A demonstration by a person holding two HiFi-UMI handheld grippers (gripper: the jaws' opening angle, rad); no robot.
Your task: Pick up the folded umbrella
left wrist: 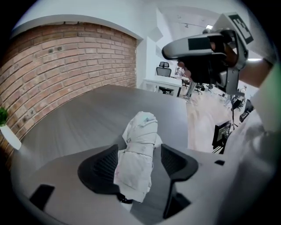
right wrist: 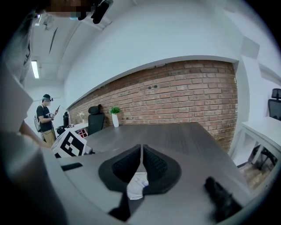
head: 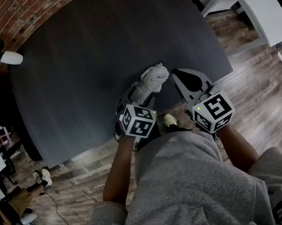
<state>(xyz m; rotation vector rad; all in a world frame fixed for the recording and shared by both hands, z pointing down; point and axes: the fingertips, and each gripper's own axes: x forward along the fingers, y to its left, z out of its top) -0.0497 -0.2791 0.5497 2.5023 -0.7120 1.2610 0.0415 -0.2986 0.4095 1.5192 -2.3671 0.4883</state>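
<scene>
Pickup not yet made: the umbrella (head: 150,83) lies on the table (head: 97,48) near its front edge, the left gripper (left wrist: 139,151) wide open astride it and not yet clamped, the right gripper (right wrist: 141,154) closed and empty just beside; closing and lifting are left.

Worktop (head: 98,58) open across middle and far side. A potted plant (head: 2,54) stands at the far-left corner. Near edge crowded: folded umbrella (head: 151,81) lies between the left claw's (left wrist: 140,154) parted jaws, with the right claw (right wrist: 141,149) near it.
</scene>
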